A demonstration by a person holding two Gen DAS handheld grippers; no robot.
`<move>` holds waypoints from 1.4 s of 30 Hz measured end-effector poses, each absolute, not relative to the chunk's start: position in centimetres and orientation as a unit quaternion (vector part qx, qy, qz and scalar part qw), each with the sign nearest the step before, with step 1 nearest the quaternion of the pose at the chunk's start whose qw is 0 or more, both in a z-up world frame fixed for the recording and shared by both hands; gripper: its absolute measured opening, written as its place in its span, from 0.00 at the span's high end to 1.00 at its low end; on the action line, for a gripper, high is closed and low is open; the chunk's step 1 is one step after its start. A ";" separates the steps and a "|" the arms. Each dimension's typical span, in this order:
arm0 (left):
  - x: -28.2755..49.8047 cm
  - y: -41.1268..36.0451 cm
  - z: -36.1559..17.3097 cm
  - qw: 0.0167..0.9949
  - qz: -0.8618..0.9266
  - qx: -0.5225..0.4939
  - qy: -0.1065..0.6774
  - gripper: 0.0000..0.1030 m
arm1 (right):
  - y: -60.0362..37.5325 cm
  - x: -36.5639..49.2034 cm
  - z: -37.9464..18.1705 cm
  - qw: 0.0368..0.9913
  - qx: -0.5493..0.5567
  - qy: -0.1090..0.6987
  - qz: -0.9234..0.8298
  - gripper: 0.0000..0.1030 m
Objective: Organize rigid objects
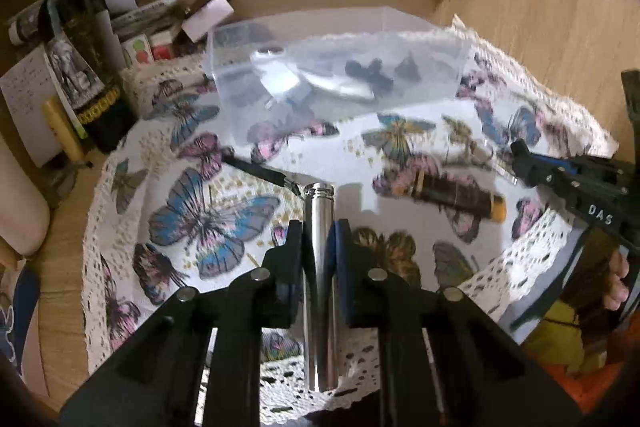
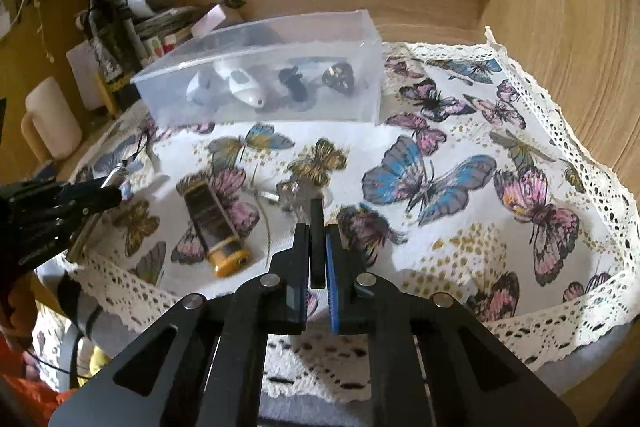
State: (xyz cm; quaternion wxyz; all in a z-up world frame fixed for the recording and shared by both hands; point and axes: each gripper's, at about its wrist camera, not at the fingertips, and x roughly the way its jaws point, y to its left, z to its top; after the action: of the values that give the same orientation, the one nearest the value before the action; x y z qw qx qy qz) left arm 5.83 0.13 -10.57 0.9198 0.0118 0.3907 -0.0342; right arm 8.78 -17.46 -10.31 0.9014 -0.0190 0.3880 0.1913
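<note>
Between the blue-padded fingers of the left gripper (image 1: 316, 239) a polished metal cylinder (image 1: 318, 267) is clenched lengthwise, its grooved end poking out toward twelve o'clock and its tail running back under the jaws toward six. The clear plastic box (image 1: 320, 67) sits ahead at twelve o'clock on the butterfly cloth (image 1: 208, 211), already holding a few small dark and pale items. A slick round body gripped along its length could slide forward through the pads if the tool tips nose-down over the box, or roll if the squeeze eases. A thin black stick (image 1: 256, 169), seemingly a small brush, lies at about eleven o'clock with its tip just beside the cylinder's end, and a careless advance might knock it across the cloth. The brown tube with a yellow cap (image 1: 456, 195) rests at two o'clock, apart from both tools. In the right wrist view the right gripper (image 2: 318, 255) is closed on a thin dark flat piece (image 2: 317, 243) standing on edge between the pads; what it is cannot be told. Such a narrow hold looks easy to twist loose. The box (image 2: 260, 83) lies at eleven o'clock from that tool, with the left tool at nine, so both heading for the same opening at once risks a clash. The light box could also be shoved along the loose cloth by a low approach.
</note>
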 end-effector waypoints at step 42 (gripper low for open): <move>20.5 4.9 -5.3 0.922 -0.016 -0.001 0.387 0.86 | -11.2 22.9 -5.0 0.901 -0.045 0.353 0.246 0.93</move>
State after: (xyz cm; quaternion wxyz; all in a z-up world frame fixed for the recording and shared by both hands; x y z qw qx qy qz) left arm 20.53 4.85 -5.27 0.9219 -0.0011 0.3872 -0.0156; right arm 22.88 -11.21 -5.03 0.9014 -0.0447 0.3534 0.2460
